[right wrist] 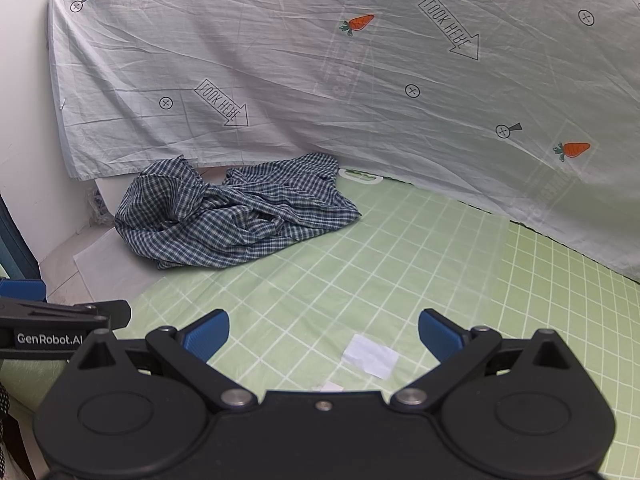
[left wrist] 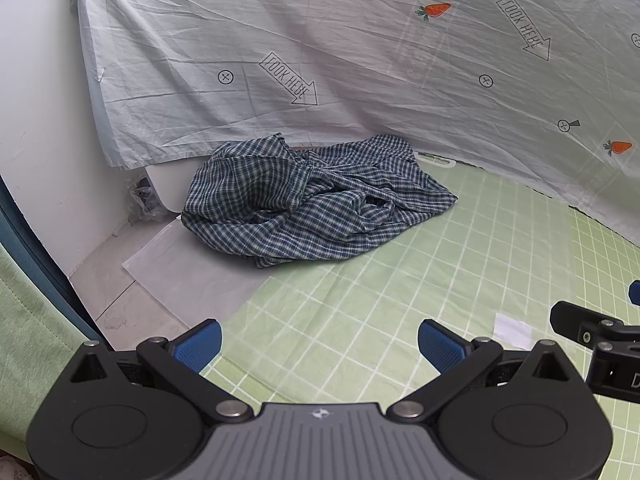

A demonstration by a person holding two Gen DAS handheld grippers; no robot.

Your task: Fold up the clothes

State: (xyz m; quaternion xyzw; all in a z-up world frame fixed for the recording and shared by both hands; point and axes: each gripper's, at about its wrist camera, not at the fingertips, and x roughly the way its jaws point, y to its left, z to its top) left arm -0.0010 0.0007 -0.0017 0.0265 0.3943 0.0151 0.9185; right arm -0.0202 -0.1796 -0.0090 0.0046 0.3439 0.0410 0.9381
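A blue-and-white checked garment (left wrist: 316, 200) lies crumpled in a heap at the far left corner of the green grid mat (left wrist: 400, 280), partly hanging over the mat's edge. The same checked garment (right wrist: 236, 212) sits far ahead and to the left in the right wrist view, on the green grid mat (right wrist: 400, 264). My left gripper (left wrist: 318, 344) hovers open over the mat's near edge, well short of the cloth, its blue pads (left wrist: 200, 340) empty. My right gripper (right wrist: 324, 336) is open too, with nothing between its blue pads (right wrist: 440, 336).
A pale sheet (left wrist: 360, 60) printed with carrots and arrows hangs behind the mat. White slips of paper (right wrist: 372, 356) lie on the mat near my right gripper. The floor (left wrist: 132, 300) and a white wall (left wrist: 40, 120) are at the left. A green sleeve (left wrist: 28, 320) shows at the left edge.
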